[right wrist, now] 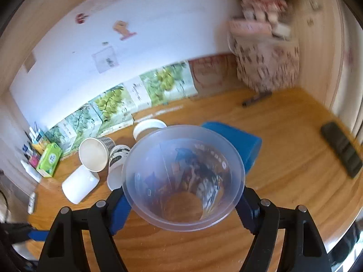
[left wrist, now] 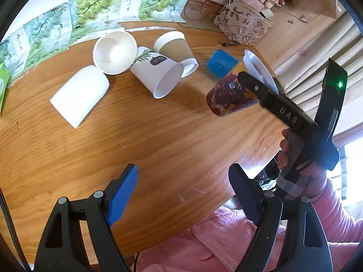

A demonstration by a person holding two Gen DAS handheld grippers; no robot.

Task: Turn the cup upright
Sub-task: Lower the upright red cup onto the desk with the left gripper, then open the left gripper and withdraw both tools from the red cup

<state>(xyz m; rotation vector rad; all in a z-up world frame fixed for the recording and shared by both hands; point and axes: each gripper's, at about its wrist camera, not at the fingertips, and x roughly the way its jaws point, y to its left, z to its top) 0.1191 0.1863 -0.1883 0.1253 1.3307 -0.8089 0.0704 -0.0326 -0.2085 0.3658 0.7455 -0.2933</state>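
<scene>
My right gripper (right wrist: pixel 182 200) is shut on a clear plastic cup with a printed sleeve (right wrist: pixel 183 179); its open mouth faces the camera. In the left wrist view the same cup (left wrist: pixel 231 95) is held above the wooden table (left wrist: pixel 158 136) at the right, tilted, with the right gripper (left wrist: pixel 251 79) around it. My left gripper (left wrist: pixel 181 195) is open and empty over the table's near part. Several paper cups lie on their sides: a white one (left wrist: pixel 79 95), a wide white one (left wrist: pixel 114 52), a leaf-printed one (left wrist: pixel 156 72), and a brown one (left wrist: pixel 174 47).
A blue cup (left wrist: pixel 221 63) lies behind the held cup. A patterned box (left wrist: pixel 242 25) with a doll stands at the back right, a pen (left wrist: pixel 230 44) before it. A green tissue pack (right wrist: pixel 48 159) sits far left and a black phone (right wrist: pixel 342 147) on the right.
</scene>
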